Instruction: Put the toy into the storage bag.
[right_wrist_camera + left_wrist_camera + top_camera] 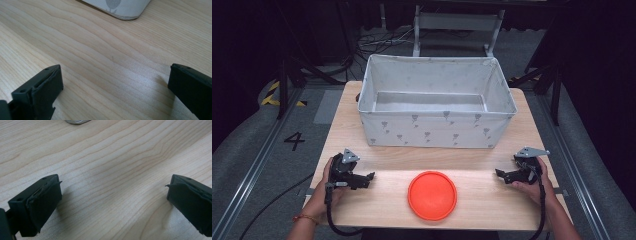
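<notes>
Disc [432, 195], orange and round, lies flat on the wooden table [482, 160] near its front edge, between the two grippers and apart from both. Left gripper [368, 178] rests to its left, jaws spread, nothing held. Right gripper [499, 173] rests to its right, jaws likewise spread and empty. Fabric bin [437, 131] stands behind the disc.

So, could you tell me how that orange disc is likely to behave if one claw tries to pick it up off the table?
The disc lies flat and looks thin, so it probably won't roll or tip. Its low rim gives little to pinch; it may slide on the smooth table. It looks like light plastic.
</notes>
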`<state>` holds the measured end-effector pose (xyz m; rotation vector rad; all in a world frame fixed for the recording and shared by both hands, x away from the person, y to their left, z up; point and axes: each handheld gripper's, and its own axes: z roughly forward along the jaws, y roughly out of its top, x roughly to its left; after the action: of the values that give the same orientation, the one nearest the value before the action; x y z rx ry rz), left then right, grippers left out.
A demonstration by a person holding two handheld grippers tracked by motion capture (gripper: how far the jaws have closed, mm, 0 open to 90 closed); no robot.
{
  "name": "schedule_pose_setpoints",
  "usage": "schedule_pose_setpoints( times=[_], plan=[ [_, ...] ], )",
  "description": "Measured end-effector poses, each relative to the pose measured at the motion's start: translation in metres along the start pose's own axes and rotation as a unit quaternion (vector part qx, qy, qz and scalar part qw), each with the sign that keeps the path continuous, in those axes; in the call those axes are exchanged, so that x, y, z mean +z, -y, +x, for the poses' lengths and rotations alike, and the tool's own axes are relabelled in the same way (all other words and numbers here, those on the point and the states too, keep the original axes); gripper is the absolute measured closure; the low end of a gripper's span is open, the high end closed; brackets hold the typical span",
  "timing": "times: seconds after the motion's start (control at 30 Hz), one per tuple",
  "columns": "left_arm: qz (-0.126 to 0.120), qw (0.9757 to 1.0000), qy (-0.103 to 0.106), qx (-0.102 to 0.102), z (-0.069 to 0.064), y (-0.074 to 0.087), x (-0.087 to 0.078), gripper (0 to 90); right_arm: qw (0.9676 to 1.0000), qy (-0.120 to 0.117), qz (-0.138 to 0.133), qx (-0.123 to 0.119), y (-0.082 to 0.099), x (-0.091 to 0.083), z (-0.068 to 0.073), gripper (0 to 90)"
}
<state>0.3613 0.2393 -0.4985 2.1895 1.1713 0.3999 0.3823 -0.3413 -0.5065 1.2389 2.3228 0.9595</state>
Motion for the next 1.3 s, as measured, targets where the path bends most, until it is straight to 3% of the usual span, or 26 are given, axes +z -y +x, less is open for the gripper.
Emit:
schedule_pose_setpoints(
  times=[0.07,0.47,0.63,0.73,1.07,1.1,1.13,1.17,1.23,1.3],
  plan=[
    [-0.001,0.9998,0.011,0.015,0.003,0.002,-0.002,0.2,1.0,0.0,0.0,0.0,0.0,0.0,0.0,0.0],
    [-0.001,0.9991,0.024,0.035,0.009,0.007,-0.006,0.2,1.0,0.003,0.001,0.004,0.0,-0.001,0.0,0.3],
    [-0.001,0.9991,0.026,0.035,0.009,0.007,-0.006,0.2,0.9999,-0.014,-0.004,-0.006,0.0,-0.008,0.003,21.8],
    [-0.001,0.9991,0.025,0.035,0.009,0.007,-0.006,0.2,0.9996,-0.025,-0.007,-0.009,-0.002,-0.013,0.008,19.7],
    [-0.002,0.999,0.026,0.035,0.009,0.007,-0.006,0.1,0.9945,-0.09,-0.031,-0.042,-0.022,-0.02,0.049,25.4],
    [-0.002,0.999,0.026,0.035,0.009,0.007,-0.006,0.2,0.9921,-0.106,-0.034,-0.058,-0.029,-0.02,0.064,25.4],
    [-0.001,0.999,0.026,0.035,0.009,0.007,-0.006,0.2,0.9921,-0.106,-0.034,-0.058,-0.029,-0.02,0.064,25.4],
    [-0.001,0.999,0.026,0.035,0.009,0.007,-0.006,0.2,0.989,-0.122,-0.037,-0.075,-0.035,-0.019,0.079,25.4],
    [-0.001,0.999,0.026,0.036,0.009,0.007,-0.006,0.2,0.9876,-0.129,-0.038,-0.081,-0.038,-0.018,0.086,25.4],
    [-0.001,0.999,0.026,0.035,0.009,0.007,-0.006,0.2,0.9841,-0.146,-0.036,-0.094,-0.042,-0.015,0.099,25.4]
  ],
)
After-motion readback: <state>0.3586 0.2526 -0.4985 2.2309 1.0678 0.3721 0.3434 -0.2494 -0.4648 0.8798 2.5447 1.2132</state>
